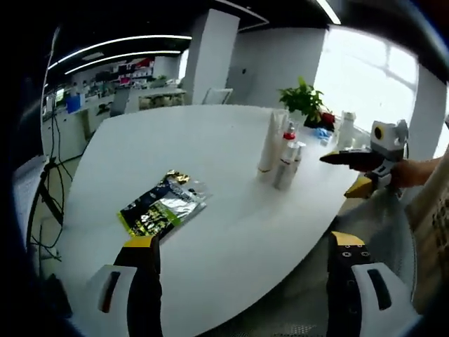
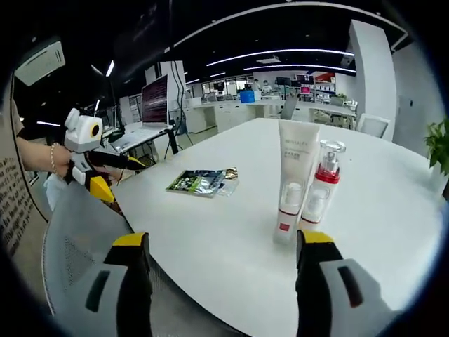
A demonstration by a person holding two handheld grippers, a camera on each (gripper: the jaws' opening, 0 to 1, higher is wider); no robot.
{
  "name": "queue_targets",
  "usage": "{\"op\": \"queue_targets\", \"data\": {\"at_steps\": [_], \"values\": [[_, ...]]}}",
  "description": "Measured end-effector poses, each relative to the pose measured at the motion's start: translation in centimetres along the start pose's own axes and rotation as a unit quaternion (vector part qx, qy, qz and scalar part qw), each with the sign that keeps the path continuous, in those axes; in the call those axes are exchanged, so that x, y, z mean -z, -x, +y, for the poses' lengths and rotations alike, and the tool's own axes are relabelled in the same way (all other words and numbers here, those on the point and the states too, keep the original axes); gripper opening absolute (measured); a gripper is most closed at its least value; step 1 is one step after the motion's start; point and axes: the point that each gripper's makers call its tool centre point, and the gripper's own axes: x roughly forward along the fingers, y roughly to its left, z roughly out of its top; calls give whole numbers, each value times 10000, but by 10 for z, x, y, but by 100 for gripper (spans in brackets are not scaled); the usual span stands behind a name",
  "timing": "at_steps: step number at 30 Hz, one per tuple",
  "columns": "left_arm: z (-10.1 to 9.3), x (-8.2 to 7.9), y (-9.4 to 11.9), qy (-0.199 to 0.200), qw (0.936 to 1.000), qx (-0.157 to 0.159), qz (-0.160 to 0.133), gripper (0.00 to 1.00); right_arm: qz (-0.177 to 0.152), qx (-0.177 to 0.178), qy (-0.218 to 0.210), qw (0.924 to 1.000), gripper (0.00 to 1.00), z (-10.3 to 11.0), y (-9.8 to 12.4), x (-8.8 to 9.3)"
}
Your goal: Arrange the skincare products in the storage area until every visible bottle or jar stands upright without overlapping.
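Tongs on both sides (image 1: 242, 256) (image 2: 221, 249) gape empty; left gripper view catches potted green plant (image 1: 304, 98), white tubes (image 2: 295, 179) upright on white desk (image 1: 231, 232), foil packet (image 1: 163, 205) nearby.

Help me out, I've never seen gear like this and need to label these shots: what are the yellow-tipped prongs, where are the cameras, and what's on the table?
No robot here: a person holds a two-jaw gripper in each hand, and a fisheye camera rides on each one, looking forward along its jaws. The yellow-tipped prongs at the bottom of each picture are those jaws.

In the left gripper view, the left gripper is open and holds nothing; the right gripper shows at the right edge, in a hand. In the right gripper view, the right gripper is also open and holds nothing, with the left gripper at the left.

On the white table stand a white tube and a red-collared pump bottle, both upright, close together. A foil packet lies flat. A potted plant sits at the far edge.
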Motion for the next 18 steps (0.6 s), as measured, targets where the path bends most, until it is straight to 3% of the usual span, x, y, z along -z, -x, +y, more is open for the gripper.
{"op": "queue_targets", "data": {"at_steps": [3, 18], "values": [[1, -6, 0, 31, 9999, -11, -127, 96, -6, 26, -2, 10000, 86, -1, 0, 0], [17, -5, -12, -43, 9999, 25, 125, 96, 107, 162, -109, 9998, 86, -8, 0, 7]]}}
